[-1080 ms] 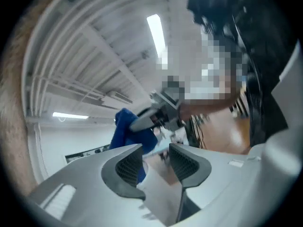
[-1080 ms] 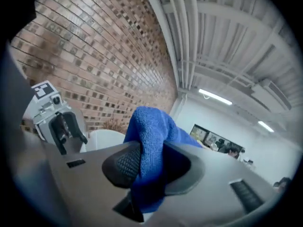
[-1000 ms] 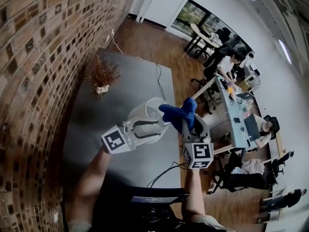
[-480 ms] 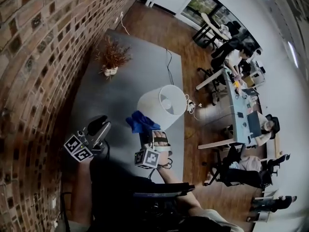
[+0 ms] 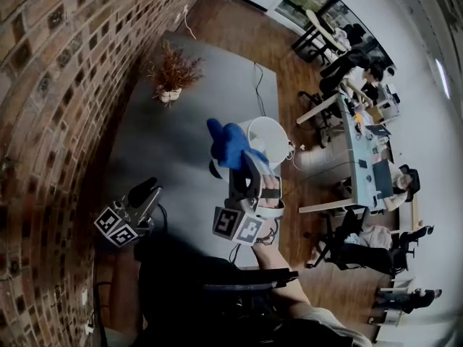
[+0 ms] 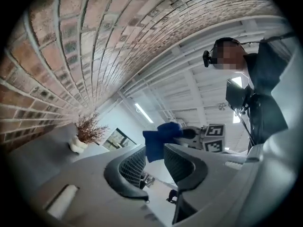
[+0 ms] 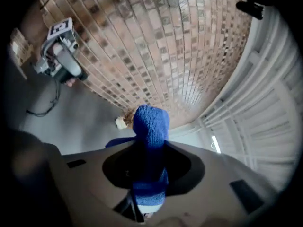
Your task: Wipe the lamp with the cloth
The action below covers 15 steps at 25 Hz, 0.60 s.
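Grey surface [image 5: 181,165] by brick wall [image 5: 43,85] | lamp [image 5: 271,137] being left unsteadied mid-surface | left gripper [image 5: 148,190] being drawn back to near edge, fingers just narrowed, slightly apart, empty | cloth [image 5: 230,144] being clenched by right gripper [image 5: 252,163] fingers, near shade | one-handed wiping probably being set up

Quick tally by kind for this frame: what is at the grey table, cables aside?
Lamp: 1, white shade
Blue cloth: 1, clamped in the right gripper
Potted plant: 1
Grippers: 2; the left gripper is empty, jaws apart, and has just been closing
Total: 5
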### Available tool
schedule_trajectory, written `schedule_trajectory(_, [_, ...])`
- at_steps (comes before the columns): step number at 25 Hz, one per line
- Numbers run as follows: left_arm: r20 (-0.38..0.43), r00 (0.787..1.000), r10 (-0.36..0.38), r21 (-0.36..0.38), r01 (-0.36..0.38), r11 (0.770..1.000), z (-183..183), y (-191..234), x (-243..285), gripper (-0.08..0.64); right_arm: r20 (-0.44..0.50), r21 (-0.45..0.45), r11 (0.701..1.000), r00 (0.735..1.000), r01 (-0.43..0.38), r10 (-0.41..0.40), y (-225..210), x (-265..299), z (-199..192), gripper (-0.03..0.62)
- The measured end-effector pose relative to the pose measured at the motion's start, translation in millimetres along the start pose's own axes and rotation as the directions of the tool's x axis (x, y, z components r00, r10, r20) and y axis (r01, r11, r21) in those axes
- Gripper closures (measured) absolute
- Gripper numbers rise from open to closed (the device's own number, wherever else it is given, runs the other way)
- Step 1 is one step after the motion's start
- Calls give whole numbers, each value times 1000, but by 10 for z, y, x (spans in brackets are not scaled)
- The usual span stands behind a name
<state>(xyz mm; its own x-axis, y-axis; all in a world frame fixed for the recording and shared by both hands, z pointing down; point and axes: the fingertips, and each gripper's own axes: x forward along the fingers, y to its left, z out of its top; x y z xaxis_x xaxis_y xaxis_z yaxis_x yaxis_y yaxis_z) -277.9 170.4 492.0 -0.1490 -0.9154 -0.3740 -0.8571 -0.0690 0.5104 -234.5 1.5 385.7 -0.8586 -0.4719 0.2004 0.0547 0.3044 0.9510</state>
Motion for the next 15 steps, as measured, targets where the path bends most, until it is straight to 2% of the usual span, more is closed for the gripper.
schedule_trajectory(2, [-10, 1000, -23, 2, 23, 1000, -31, -70, 71, 449, -96, -33, 997, 993, -73, 69, 363, 203, -212, 479])
schedule_trajectory(4, [-17, 999, -42, 2, 42, 999, -39, -130, 114, 449, -145, -23, 982, 972, -190, 185, 951, 277, -382, 479])
schedule_trajectory(6, [-20, 999, -49, 1, 49, 999, -36, -160, 134, 449, -156, 17, 940, 927, -342, 340, 1588, 212, -484, 479])
schedule_trajectory(8, [-26, 998, -51, -4, 51, 999, -42, -166, 127, 449, -139, 47, 880, 869, -472, 474, 2064, 35, -520, 479])
schedule_trajectory(9, [-30, 998, -52, -6, 52, 999, -49, -165, 120, 449, -108, 59, 858, 851, -511, 514, 2175, -69, -497, 479])
schedule_trajectory(10, [-35, 998, -54, -8, 54, 999, -59, -164, 116, 449, -59, 71, 848, 846, -526, 530, 2173, -171, -441, 479])
schedule_trajectory(12, [-51, 997, -58, -9, 57, 998, -89, -168, 125, 449, 89, 115, 866, 873, -486, 479, 1807, -358, -261, 479])
schedule_trajectory(13, [-60, 996, -59, -9, 58, 998, -105, -172, 134, 449, 178, 151, 886, 894, -439, 412, 1463, -461, -154, 479])
schedule_trajectory(15, [-80, 995, -63, -7, 62, 998, -135, -187, 151, 449, 337, 206, 934, 917, -293, 214, 595, -717, -13, 479])
